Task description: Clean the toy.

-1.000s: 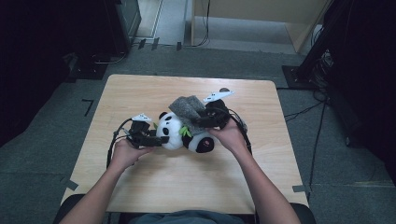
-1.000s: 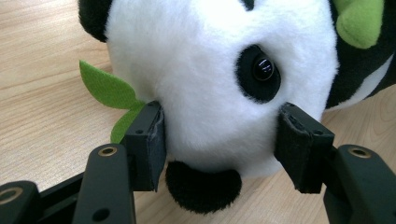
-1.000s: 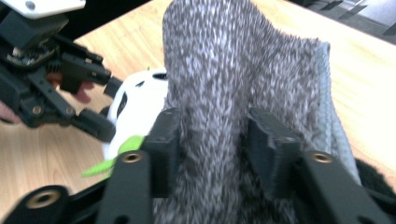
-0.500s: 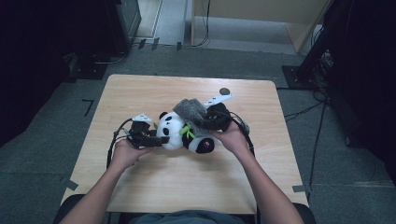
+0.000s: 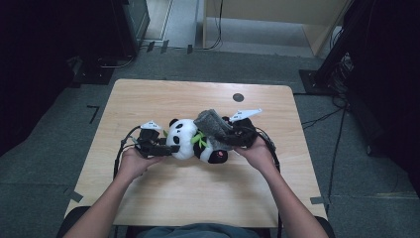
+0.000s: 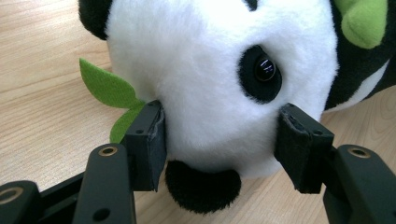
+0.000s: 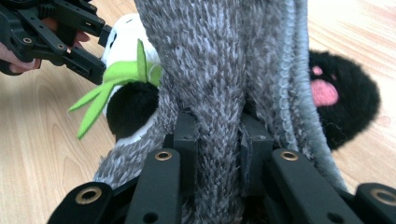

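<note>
Nearest, the left gripper is clamping the head of the toy panda, which is lying on its side near the middle of the wooden table. To its right, the right gripper, whose jaws have just been closing, is pinching a fold of the grey knitted garment draped over the panda's body. The dressing step seems to be under way; next, the garment likely needs drawing along the body while the head is being steadied.

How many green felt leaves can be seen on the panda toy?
2 places, perhaps more hidden: a leaf beside the panda toy's head at the left gripper, and a cluster on its chest by the grey knitted cloth.
</note>
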A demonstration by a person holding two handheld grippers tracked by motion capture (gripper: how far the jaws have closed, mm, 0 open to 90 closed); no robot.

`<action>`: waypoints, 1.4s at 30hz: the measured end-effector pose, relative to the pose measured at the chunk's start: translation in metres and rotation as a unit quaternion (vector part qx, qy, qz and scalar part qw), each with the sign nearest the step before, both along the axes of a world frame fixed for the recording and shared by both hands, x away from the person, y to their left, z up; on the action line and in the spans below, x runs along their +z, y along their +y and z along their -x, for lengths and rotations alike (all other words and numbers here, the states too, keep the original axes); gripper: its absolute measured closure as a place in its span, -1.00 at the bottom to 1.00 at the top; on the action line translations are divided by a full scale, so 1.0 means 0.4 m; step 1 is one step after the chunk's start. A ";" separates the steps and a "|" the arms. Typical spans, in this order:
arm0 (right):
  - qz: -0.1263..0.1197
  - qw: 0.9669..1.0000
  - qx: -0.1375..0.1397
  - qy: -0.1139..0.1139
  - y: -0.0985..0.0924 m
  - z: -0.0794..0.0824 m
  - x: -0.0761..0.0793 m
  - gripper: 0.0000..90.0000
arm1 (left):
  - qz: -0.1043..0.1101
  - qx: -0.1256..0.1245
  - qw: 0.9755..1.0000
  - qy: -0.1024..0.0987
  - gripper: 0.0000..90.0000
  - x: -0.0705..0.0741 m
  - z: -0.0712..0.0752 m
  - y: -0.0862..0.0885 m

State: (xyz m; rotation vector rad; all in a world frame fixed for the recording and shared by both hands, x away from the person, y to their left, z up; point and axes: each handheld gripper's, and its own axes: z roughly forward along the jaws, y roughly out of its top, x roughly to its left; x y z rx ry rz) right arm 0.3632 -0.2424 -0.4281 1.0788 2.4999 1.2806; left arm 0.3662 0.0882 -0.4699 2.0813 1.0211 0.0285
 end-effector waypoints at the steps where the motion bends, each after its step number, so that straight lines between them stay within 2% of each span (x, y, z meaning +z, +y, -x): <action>1: 0.000 1.000 0.001 -0.001 -0.004 0.000 -0.002 0.63 | 0.000 0.000 1.000 0.000 -0.10 0.000 0.000 0.000; 5: 0.007 1.000 0.001 0.005 -0.018 0.003 -0.004 0.63 | 0.000 0.000 1.000 -0.001 -0.10 0.000 0.000 0.000; 12: -0.001 1.000 -0.007 0.007 -0.046 0.014 -0.022 0.62 | 0.001 -0.001 1.000 -0.001 -0.11 -0.001 -0.001 0.001; 15: 0.002 1.000 -0.012 0.017 -0.060 0.017 -0.029 0.62 | 0.001 -0.001 1.000 0.000 -0.11 0.000 -0.001 0.001; 21: 0.029 0.999 -0.025 0.038 -0.089 0.016 -0.048 0.64 | 0.003 0.000 1.000 0.003 -0.11 0.000 -0.005 0.003; 23: 0.028 0.998 -0.028 0.048 -0.093 0.016 -0.045 0.69 | 0.001 0.000 1.000 0.003 -0.11 0.000 -0.005 0.003; 26: 0.032 0.998 -0.028 0.049 -0.085 0.018 -0.025 0.71 | 0.001 0.003 1.000 0.005 -0.10 0.000 -0.005 0.003; 29: 0.025 0.999 -0.024 0.038 -0.078 0.025 -0.001 0.72 | 0.000 0.002 1.000 0.003 -0.10 0.000 -0.005 0.003; 34: 0.001 1.000 -0.017 -0.003 -0.069 0.038 0.056 0.72 | -0.002 0.003 1.000 0.002 -0.10 0.000 -0.003 0.001; 39: -0.016 0.999 -0.027 -0.035 -0.068 0.035 0.122 0.72 | -0.004 0.002 1.000 -0.001 -0.10 0.000 -0.002 0.001; 42: -0.010 0.998 -0.037 -0.052 -0.074 0.019 0.152 0.71 | -0.004 0.002 1.000 -0.001 -0.10 0.000 -0.002 0.001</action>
